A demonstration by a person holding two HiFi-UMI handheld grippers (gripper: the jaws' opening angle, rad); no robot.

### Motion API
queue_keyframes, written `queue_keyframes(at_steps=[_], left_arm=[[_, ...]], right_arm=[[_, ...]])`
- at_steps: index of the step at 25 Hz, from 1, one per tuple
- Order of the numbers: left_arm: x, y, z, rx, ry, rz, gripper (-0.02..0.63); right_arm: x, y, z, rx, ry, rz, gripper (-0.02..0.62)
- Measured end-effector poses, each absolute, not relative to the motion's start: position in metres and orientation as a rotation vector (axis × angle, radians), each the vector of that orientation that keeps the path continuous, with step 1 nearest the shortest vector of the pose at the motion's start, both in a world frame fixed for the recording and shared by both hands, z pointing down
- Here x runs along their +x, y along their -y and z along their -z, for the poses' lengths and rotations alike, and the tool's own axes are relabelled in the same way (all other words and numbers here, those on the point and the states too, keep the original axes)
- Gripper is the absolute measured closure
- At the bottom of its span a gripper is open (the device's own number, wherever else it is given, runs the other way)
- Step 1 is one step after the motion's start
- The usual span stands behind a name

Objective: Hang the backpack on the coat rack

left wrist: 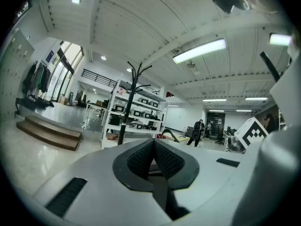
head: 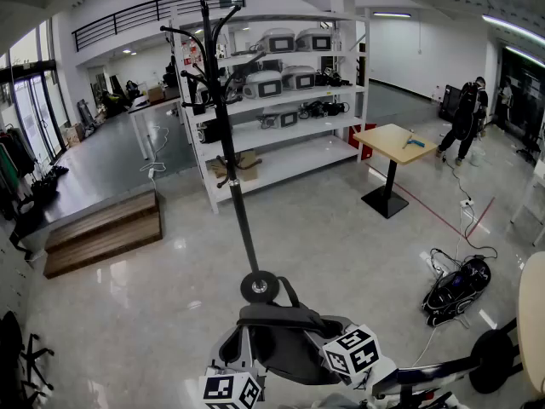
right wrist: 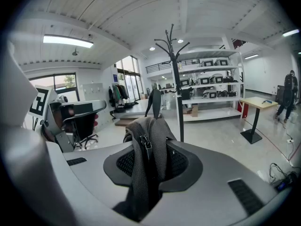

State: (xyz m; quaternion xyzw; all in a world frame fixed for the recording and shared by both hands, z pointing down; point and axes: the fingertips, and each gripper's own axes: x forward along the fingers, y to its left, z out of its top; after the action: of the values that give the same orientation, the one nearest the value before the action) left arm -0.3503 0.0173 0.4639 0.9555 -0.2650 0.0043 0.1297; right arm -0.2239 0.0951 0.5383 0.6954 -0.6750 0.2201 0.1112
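The black coat rack (head: 228,143) stands on its round base (head: 259,286) just ahead of me, hooks at the top. The grey backpack (head: 285,343) hangs low in front of that base, between my two grippers. My right gripper (head: 336,343) is at its right side. In the right gripper view my right gripper (right wrist: 149,147) is shut on a grey mesh strap (right wrist: 157,135) with a small buckle. My left gripper (head: 232,375) is at the backpack's left. In its own view my left gripper (left wrist: 154,160) has its pads together, and I make out nothing between them. A strap loop (left wrist: 170,134) shows beyond.
White shelves (head: 281,118) with boxes stand behind the rack. A small wooden table (head: 393,141) is at right, wooden steps (head: 102,233) at left. A black bag with cables (head: 457,290) lies on the floor at right. A person (head: 464,119) stands far right.
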Motion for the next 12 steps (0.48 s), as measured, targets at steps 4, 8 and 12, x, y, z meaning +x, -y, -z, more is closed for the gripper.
queue_keyframes(at_steps=[4,8,12], left_arm=[[-0.349,-0.011,-0.47,2.773,0.757,-0.044,0.603],[-0.339,-0.011,-0.476,2.782,0.723,-0.06,0.603],[-0.324,-0.003,-0.478,2.784,0.723,-0.083,0.603]], right_arm=[[-0.218,-0.088,-0.534,2.069,1.983,-0.626,0.499],[-0.208,-0.08,-0.532,2.096,1.982,-0.608,0.499],[-0.192,-0.067,-0.53,2.095,1.99,-0.612,0.499]])
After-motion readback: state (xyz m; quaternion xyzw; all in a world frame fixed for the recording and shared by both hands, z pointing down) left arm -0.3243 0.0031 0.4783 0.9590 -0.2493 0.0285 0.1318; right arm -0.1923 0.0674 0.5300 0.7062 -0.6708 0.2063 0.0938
